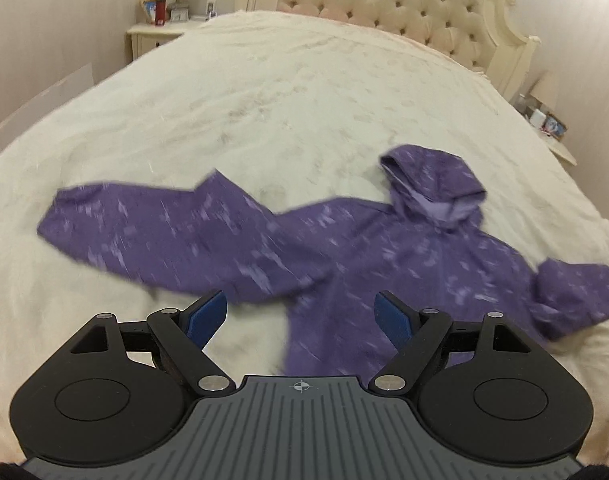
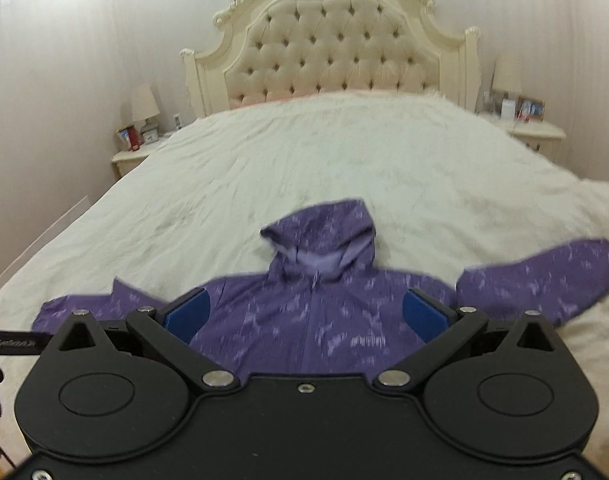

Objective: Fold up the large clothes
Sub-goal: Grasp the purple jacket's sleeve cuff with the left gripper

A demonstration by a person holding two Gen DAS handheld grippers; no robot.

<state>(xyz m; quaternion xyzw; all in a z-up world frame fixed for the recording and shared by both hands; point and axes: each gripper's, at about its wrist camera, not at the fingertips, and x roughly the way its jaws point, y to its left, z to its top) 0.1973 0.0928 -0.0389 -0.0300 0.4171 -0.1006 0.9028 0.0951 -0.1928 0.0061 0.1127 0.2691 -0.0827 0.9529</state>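
A purple hooded jacket [image 1: 384, 256] with pale flecks lies front up on the cream bedspread [image 1: 264, 100], hood toward the headboard and both sleeves spread out. My left gripper [image 1: 300, 312] is open and empty, held above the jacket's left underarm. The left sleeve [image 1: 152, 232] stretches out to the left. In the right wrist view the jacket [image 2: 304, 320] lies straight ahead with its zip centred. My right gripper [image 2: 304, 316] is open and empty above the jacket's chest. The right sleeve [image 2: 544, 276] angles up to the right.
A tufted cream headboard [image 2: 328, 48] stands at the far end of the bed. A nightstand with a lamp and small items stands on each side [image 2: 136, 152] [image 2: 520, 128]. The left gripper's edge shows at the left [image 2: 16, 342].
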